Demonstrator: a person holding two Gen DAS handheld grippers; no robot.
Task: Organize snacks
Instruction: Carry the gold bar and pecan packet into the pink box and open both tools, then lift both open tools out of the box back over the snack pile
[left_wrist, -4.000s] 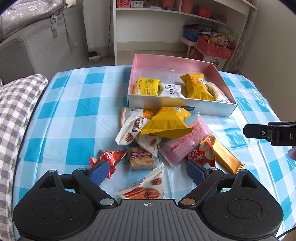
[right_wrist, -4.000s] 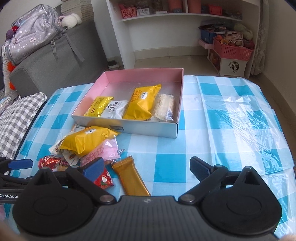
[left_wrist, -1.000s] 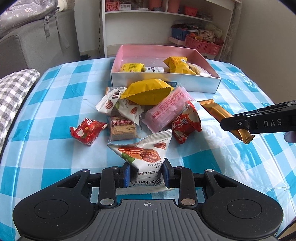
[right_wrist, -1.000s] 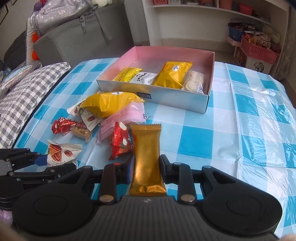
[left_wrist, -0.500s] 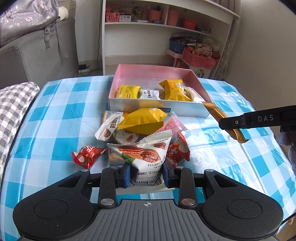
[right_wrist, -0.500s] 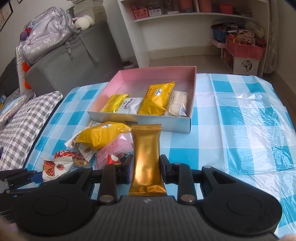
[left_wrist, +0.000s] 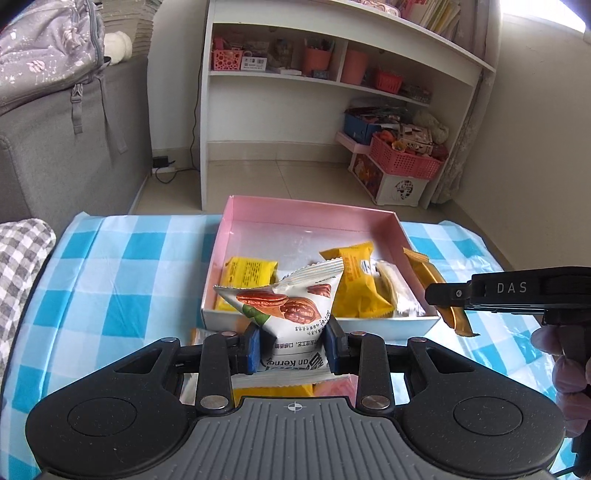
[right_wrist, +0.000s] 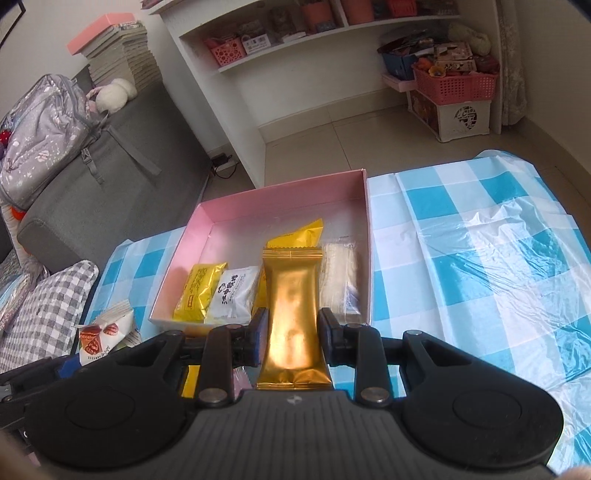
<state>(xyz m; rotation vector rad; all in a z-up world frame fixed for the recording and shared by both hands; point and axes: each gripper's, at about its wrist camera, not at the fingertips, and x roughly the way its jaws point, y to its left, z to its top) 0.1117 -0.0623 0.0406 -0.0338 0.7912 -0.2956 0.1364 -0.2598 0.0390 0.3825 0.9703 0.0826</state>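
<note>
both tools carry snacks above the pink box (left_wrist: 391, 221) on the checked bench (left_wrist: 122, 280): your left tool (left_wrist: 291, 345) is clamped on a pecan packet (left_wrist: 291, 306), your right tool (right_wrist: 291, 338) on a gold bar wrapper (right_wrist: 291, 295). bring each clear over the near wall before letting go, and aim for the bare floor behind the yellow packets (right_wrist: 201, 291), so neither lands on those already inside.

four packets (right_wrist: 236, 295) lie in the box (right_wrist: 280, 195) on the table (right_wrist: 461, 258).
</note>
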